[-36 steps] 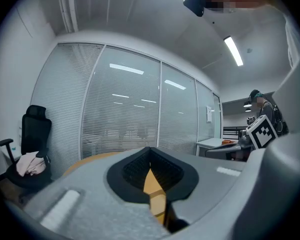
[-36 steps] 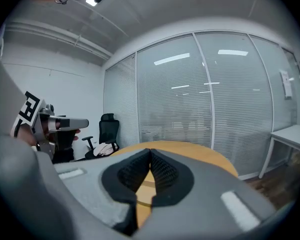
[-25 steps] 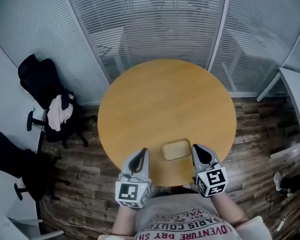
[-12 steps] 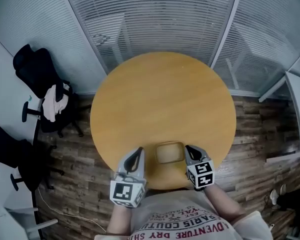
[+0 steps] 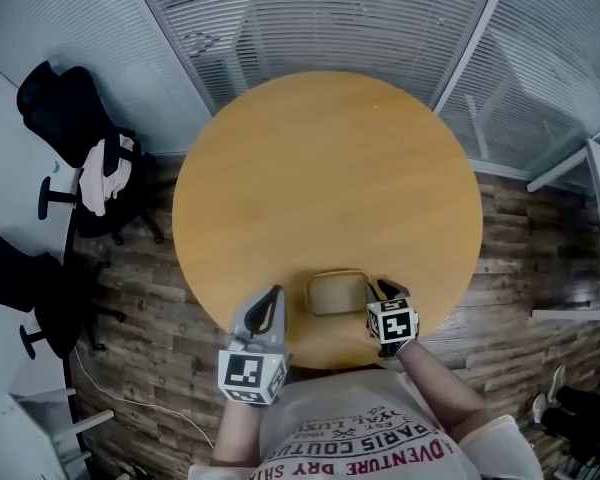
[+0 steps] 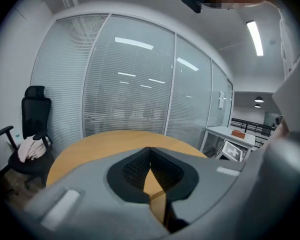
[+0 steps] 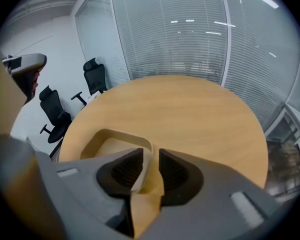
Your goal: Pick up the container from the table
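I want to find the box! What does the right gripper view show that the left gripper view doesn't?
Only the right gripper view shows the beige container. One of its walls stands between the right gripper jaws, which are apart.

Only the left gripper view shows the left gripper, its jaws together with nothing between them, and a white desk past the glass.

Both show the round wooden table, the glass wall with blinds and a black office chair.

Left claw point(image 5: 273, 294) closed, right claw point(image 5: 379, 288) parted
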The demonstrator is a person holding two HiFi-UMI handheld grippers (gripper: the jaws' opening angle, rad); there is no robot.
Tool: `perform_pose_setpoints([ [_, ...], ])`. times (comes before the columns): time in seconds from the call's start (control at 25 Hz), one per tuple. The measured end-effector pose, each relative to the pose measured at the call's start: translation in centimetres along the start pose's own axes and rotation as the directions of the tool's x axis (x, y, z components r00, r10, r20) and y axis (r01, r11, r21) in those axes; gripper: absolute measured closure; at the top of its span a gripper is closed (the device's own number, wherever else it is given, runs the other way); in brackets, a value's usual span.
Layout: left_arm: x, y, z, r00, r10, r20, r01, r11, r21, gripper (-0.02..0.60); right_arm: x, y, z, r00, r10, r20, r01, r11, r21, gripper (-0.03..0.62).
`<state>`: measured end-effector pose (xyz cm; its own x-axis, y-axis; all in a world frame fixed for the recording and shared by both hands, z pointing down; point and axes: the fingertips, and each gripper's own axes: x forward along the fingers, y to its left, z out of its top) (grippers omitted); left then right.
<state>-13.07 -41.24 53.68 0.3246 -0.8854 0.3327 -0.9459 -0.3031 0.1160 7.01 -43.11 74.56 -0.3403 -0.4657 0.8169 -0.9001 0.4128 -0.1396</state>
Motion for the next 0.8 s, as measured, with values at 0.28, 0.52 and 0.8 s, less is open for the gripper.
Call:
perform_pose_setpoints([
  [0.28,-0.4,1.3,-0.3,0.999,0.037,-0.013,-0.037,0.999,-0.019,0.575,3.0,0.1,-3.2,0.993,0.037,-0.112,-0.030,0.997,0.071,0.503],
  [0.52,0.5,1.1,0.3,0.999,0.032,0.004,-0.032,0.999,-0.001,0.575,4.1,-0.4,-4.4,0.981,0.047,-0.190,-0.026,0.994,0.109,0.519],
  [0.8,0.7,1.3,0.6,1.000,0.026,0.008,-0.026,1.000,-0.007,0.575,4.7,-0.9,-4.1,0.978,0.013,-0.207,0.016,0.990,0.140,0.565],
])
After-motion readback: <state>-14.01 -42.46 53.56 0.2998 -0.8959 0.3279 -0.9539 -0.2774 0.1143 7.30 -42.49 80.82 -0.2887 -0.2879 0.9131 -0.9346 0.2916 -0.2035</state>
